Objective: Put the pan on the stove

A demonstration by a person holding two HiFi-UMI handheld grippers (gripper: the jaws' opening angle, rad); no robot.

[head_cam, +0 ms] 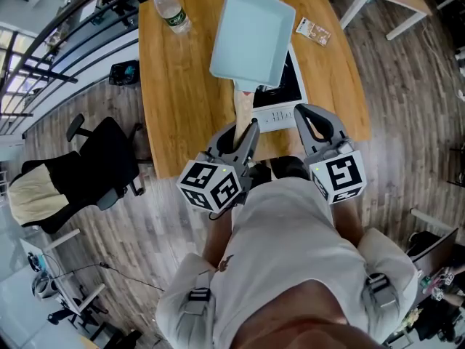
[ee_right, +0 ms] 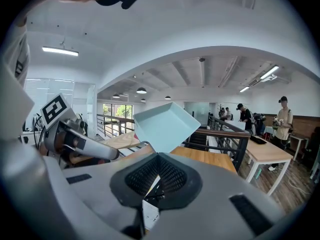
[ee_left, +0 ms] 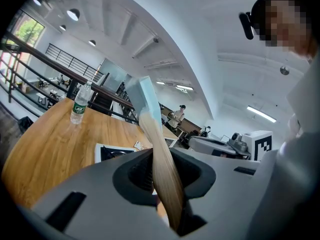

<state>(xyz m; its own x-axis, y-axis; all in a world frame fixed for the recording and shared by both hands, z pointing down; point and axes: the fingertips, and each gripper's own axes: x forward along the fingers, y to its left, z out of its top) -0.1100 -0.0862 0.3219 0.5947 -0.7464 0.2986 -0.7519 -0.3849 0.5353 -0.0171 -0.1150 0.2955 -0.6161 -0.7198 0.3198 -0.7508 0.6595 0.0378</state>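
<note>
Pale-blue and square, the pan [head_cam: 251, 35] in the head view: held up by its wooden handle [head_cam: 245, 107], overlapping the far left part of the stove [head_cam: 289, 86] from this angle. Left tongs [head_cam: 249, 127] clamped on the handle's near end. Right tongs [head_cam: 302, 112] just beside, over the stove's white front strip, tips drawn together on nothing. Stove close to the near edge of the wooden counter [head_cam: 182, 86]; broad bare wood to its left, a narrower strip to its right before the curved edge. Bottle [head_cam: 171, 11] towards the far left corner, apart from the pan's rim with wood between. Small packet [head_cam: 312, 30] just off the pan's right corner. Beyond the counter's left edge, a black chair [head_cam: 102, 162] on the plank floor.

Left gripper view: handle [ee_left: 162, 169] pinched between both pads, rising away to the pan, seen edge-on and raised above the counter. Black stove top [ee_left: 112, 152] low to the left of the handle. Bottle [ee_left: 80, 103] upright well beyond, open wood all round it.

Right gripper view: mesh pads closed to a thin slit, empty. Pan [ee_right: 167, 126] tipped in the air ahead, its lowest corner hidden behind the tongs' own body. Railing [ee_right: 235, 139] past the counter's far edge.
</note>
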